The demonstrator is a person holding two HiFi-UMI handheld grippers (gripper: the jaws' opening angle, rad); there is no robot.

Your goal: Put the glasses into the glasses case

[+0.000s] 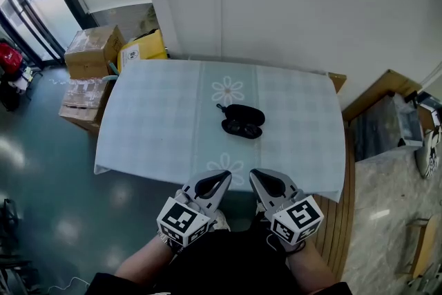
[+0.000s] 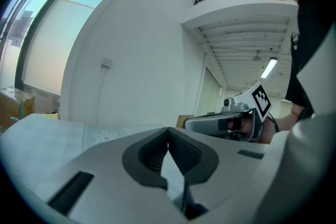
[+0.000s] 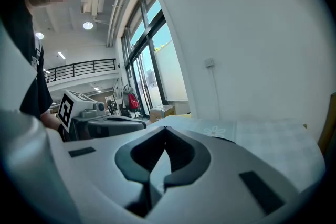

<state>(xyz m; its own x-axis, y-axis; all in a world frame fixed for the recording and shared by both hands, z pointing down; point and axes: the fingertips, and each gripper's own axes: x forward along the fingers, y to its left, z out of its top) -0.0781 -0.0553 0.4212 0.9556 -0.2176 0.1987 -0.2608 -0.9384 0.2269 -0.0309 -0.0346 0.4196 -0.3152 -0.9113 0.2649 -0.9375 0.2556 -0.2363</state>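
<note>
The person is wearing black clothing [image 1: 228,262], and in the right gripper view the top is showing small white print. The left claw [image 1: 222,179] and right claw [image 1: 257,177] are both showing smooth pale grey shells narrowing to rounded tips, lined inside with dark ribbed pads [image 2: 152,153]. Each is carrying a white cube [image 1: 181,221] printed with black square markers, and a thin dark cable [image 2: 274,122] is trailing beside the right one

Two grippers [image 1: 226,177] [image 1: 253,174], one glasses case [image 1: 242,122], one table [image 1: 159,114]
</note>
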